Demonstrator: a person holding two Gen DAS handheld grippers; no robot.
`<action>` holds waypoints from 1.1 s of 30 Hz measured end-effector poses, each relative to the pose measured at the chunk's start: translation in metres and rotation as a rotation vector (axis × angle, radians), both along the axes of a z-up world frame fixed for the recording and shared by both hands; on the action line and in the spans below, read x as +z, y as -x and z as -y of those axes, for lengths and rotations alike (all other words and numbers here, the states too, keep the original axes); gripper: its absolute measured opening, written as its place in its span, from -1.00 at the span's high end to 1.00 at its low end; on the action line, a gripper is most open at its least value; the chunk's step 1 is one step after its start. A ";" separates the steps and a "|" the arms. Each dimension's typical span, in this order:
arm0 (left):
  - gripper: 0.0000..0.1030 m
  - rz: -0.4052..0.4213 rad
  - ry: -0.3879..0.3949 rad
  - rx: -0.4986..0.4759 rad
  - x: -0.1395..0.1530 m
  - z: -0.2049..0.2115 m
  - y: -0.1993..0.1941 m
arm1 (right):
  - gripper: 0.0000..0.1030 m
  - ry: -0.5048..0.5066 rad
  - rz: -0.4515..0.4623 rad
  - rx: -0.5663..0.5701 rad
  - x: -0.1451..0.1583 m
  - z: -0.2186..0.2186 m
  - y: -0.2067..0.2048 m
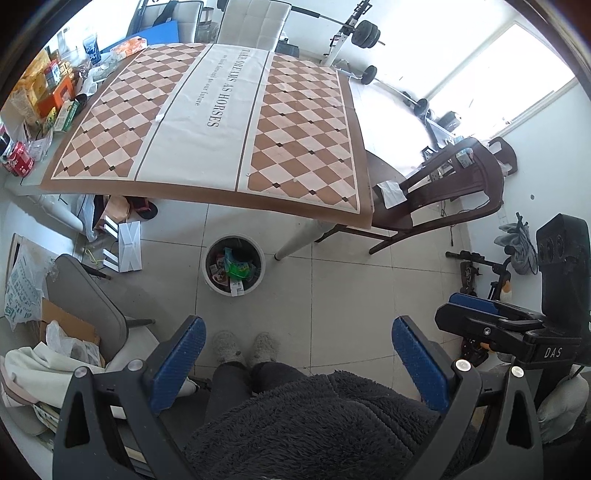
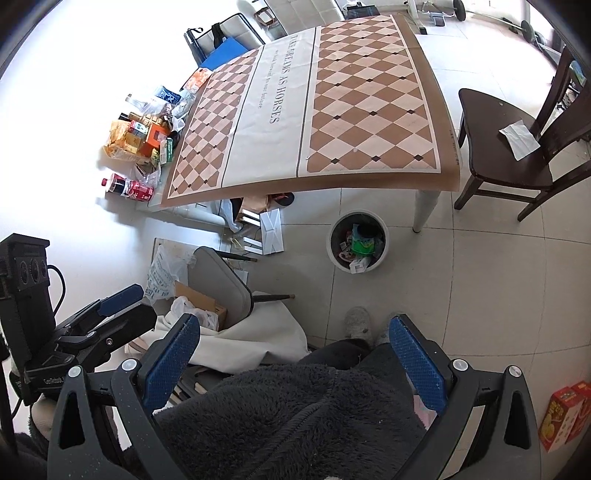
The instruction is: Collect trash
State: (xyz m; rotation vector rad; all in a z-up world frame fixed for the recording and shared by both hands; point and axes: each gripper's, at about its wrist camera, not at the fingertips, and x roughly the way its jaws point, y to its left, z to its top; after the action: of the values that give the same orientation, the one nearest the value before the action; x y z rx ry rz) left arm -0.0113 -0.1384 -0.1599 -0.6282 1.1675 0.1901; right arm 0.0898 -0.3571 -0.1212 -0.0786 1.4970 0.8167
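At twelve o'clock, below the desk (image 1: 207, 122) edge, the trash bin (image 1: 235, 264) was seen filled with wrappers. Both the left gripper (image 1: 298, 354) and right gripper (image 2: 294, 350) were held back, jaws wide and empty, seemingly because collecting was finished.

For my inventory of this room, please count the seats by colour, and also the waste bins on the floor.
Dark brown wooden chair: 1
Grey chair: 1
White padded chair behind the table: 1
White waste bin, with wrappers inside: 1
Total: 4
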 end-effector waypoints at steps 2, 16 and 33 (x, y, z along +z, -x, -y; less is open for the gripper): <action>-1.00 0.000 -0.003 0.001 0.001 0.003 -0.001 | -1.00 0.002 -0.006 0.011 0.000 0.004 -0.003; -1.00 -0.011 -0.012 0.002 0.002 0.011 -0.004 | -1.00 -0.003 -0.012 0.032 -0.004 0.008 -0.004; -1.00 0.018 -0.014 -0.015 0.008 0.004 0.001 | -1.00 -0.007 -0.006 0.041 -0.002 0.011 -0.001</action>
State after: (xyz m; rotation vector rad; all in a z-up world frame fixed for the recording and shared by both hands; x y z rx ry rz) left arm -0.0125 -0.1426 -0.1520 -0.6074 1.1521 0.1788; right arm 0.0907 -0.3682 -0.1227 -0.1022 1.5023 0.8553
